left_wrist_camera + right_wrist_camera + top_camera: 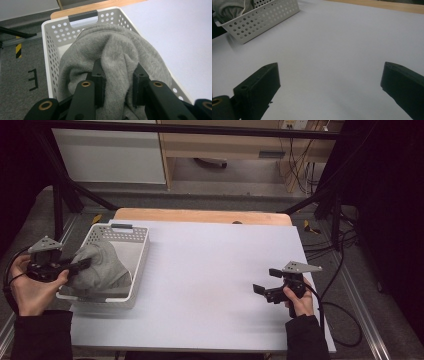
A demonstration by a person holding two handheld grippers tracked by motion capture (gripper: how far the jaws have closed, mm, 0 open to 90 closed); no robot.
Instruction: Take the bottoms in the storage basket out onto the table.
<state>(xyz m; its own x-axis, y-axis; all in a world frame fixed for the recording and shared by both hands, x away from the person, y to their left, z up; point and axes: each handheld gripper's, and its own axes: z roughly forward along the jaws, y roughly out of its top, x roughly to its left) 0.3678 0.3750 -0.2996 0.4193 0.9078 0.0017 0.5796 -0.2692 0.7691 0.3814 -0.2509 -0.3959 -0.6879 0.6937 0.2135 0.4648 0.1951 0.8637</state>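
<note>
Softly bunched grey knit cloth (117, 52) mounds above the white basket (50, 37).

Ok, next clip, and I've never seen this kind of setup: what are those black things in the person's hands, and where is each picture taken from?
They are hand-held two-jaw grippers. One picture looks down from above the white table; the other two come from cameras riding on each gripper. A white perforated plastic basket sits on the table, holding a grey knitted garment. The left gripper is clamped on a fold of that garment. The right gripper hangs open over bare table, holding nothing.
</note>
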